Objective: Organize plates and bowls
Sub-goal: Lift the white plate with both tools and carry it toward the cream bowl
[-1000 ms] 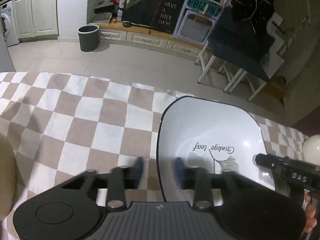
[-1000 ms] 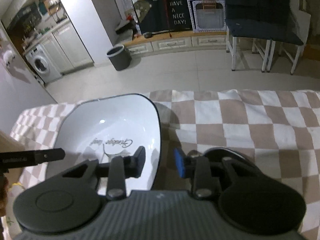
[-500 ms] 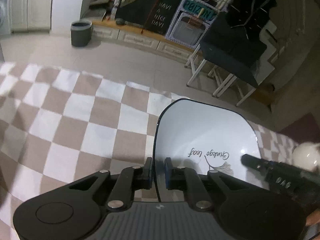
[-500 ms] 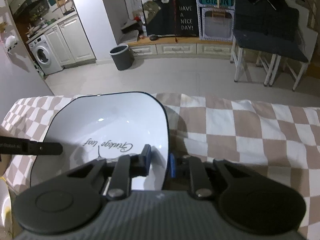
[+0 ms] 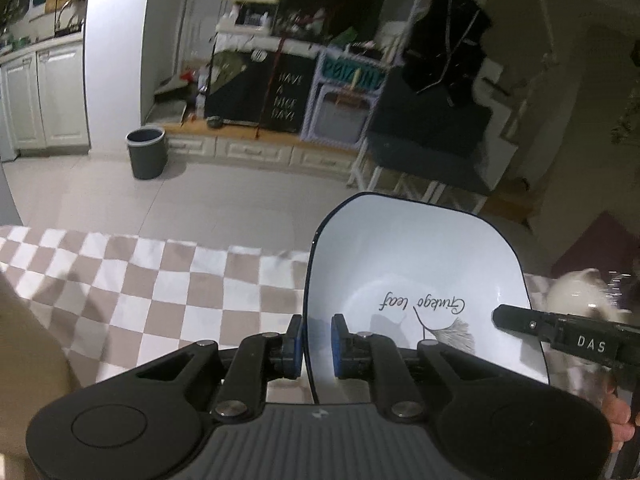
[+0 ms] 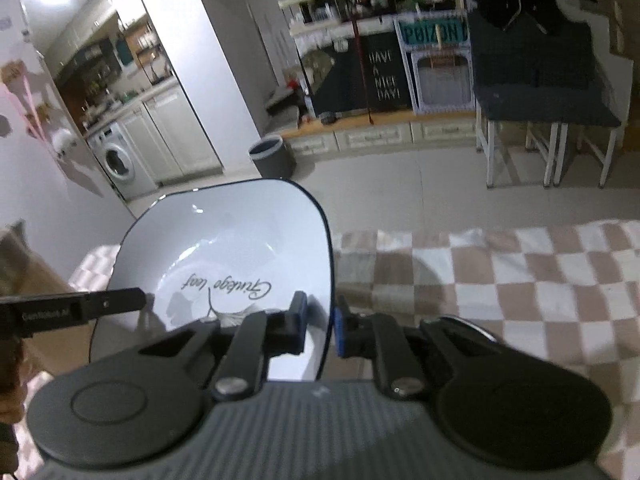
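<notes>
**Both grippers pinch opposite rims of the white plate**

The white plate, squarish with rounded corners and a thin dark edge, fills the lower right of the left wrist view and the lower left of the right wrist view. It bears the script "Ginkgo leaf" and a small leaf drawing, seen upside down in both views.

In the left wrist view the left gripper sits at bottom centre, its blue-padded jaws closed down on the plate's left rim: the dark edge runs straight between the two pads, one pad outside the plate, one over its white inner face. In the right wrist view the right gripper does the same on the opposite rim, with the plate's edge passing between its blue pads.

Each gripper shows in the other's view as a black bar reaching in over the plate from the frame's side.

The plate's far edge appears in front of the tiled floor, above the checkered tablecloth on the table.
</notes>
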